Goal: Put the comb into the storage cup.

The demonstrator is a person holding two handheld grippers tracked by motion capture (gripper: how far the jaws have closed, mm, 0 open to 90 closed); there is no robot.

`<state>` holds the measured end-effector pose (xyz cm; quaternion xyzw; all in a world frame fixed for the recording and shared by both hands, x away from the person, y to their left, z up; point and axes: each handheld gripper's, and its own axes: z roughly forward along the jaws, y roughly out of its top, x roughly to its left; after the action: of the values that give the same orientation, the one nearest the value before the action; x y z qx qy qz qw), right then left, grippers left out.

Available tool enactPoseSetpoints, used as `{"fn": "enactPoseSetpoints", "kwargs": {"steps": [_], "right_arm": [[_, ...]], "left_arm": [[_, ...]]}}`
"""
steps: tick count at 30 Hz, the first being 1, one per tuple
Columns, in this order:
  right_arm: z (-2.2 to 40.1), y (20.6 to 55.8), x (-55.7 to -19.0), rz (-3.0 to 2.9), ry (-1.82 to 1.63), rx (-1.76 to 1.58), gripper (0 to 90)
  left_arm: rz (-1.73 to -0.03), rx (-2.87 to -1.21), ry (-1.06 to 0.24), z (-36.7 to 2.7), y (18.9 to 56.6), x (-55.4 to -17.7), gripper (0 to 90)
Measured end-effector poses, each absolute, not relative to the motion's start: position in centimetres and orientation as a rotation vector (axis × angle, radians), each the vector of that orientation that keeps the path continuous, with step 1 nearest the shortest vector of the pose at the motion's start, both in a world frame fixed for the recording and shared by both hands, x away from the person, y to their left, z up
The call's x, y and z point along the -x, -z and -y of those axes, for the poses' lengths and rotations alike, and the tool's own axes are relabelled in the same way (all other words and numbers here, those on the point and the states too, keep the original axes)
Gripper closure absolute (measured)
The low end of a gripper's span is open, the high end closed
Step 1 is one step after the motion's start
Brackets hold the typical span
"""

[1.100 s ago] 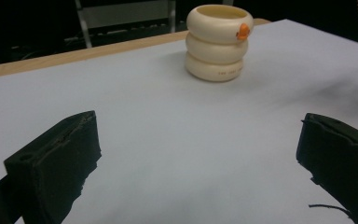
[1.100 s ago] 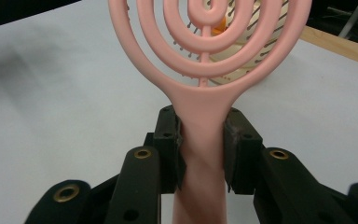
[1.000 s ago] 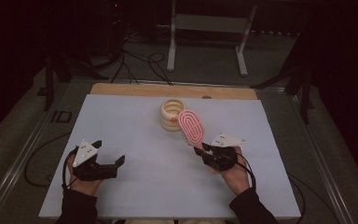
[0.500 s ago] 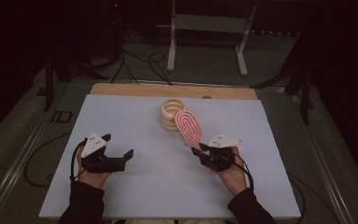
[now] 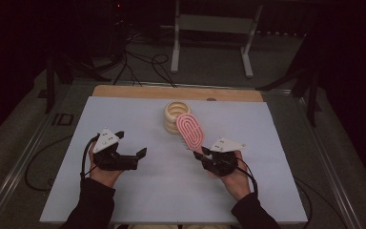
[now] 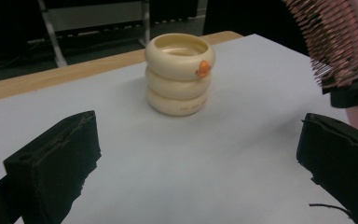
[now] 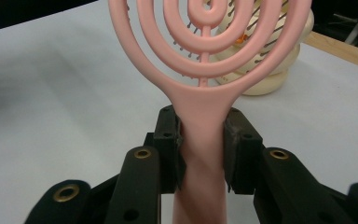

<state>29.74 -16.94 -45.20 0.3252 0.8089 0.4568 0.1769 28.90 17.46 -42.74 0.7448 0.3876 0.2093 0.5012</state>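
**Brush held over the cream holder: slip and tip risks**

While the right tool (image 7: 201, 154) clamps the pink hairbrush (image 5: 189, 131) by its handle, the brush head leans up and away from the hand, hanging just in front of the cream ringed holder (image 5: 176, 116). Both pads press the handle's flat sides in the right gripper view; the grip sits low, just under where the head widens. The left tool (image 5: 132, 159) stands wide apart with nothing between its pads, well to the left of the holder and pointing toward it.

Risks, judged from this position:
- Head is long and the grip is at the narrow end, so the brush could pivot between the pads if the head bumps the holder's rim.
- Holder is a light-looking stack of three rings standing free on the white tabletop (image 5: 147, 191); a sideways nudge from the brush or from the left tool could slide or tip it.
- If the brush goes into the holder's mouth handle-first, a regrip is needed; a handover between tools could drop it, bristles (image 6: 335, 42) catching on the pads.
- Left tool closing in on the holder at its present width might push it before gripping.

Writing: a small line of print on the holder's lowest ring, too small to read. An orange knob (image 6: 203, 69) sits on the top ring. No readable brand on the brush.
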Motion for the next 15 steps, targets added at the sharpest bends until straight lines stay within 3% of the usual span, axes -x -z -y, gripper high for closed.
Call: {"fn": "enactPoseSetpoints", "kwargs": {"steps": [15], "right_arm": [[16.7,45.2,-29.6,-2.294,-1.302,-0.908,69.9]], "left_arm": [[-0.900,-1.807,-0.459,-14.7,42.2,-29.7,0.1]]}}
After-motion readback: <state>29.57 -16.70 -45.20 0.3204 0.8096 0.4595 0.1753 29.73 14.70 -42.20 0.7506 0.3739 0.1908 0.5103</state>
